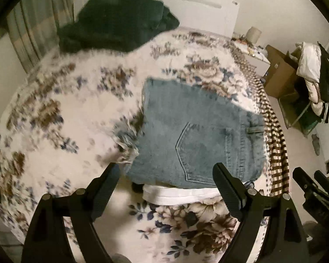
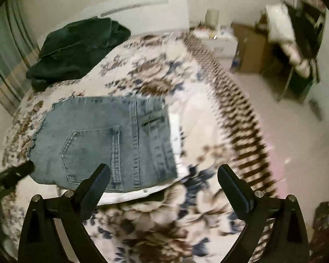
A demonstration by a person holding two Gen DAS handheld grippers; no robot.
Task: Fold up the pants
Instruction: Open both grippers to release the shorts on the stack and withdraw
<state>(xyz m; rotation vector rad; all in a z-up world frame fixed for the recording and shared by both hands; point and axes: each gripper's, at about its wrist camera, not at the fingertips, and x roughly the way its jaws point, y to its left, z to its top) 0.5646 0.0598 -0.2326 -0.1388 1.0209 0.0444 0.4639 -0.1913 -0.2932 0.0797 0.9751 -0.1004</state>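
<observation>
Light-blue denim pants (image 1: 195, 131) lie folded into a compact rectangle on the floral bedspread (image 1: 65, 114), back pocket up, on top of a white folded garment (image 1: 177, 194). My left gripper (image 1: 165, 171) is open and empty, hovering just above the near edge of the pants. The right gripper shows at the right edge of the left wrist view (image 1: 311, 179). In the right wrist view the pants (image 2: 103, 140) lie left of centre. My right gripper (image 2: 163, 173) is open and empty, above the pants' near right corner. The left gripper's tip (image 2: 15, 173) shows at the left.
A dark green garment (image 1: 116, 22) is heaped at the far head of the bed, also in the right wrist view (image 2: 76, 48). The bed's checkered edge (image 1: 274, 131) runs along the right. Beyond it are a cardboard box (image 1: 278, 70), a nightstand and a rack with clothes (image 1: 313, 70).
</observation>
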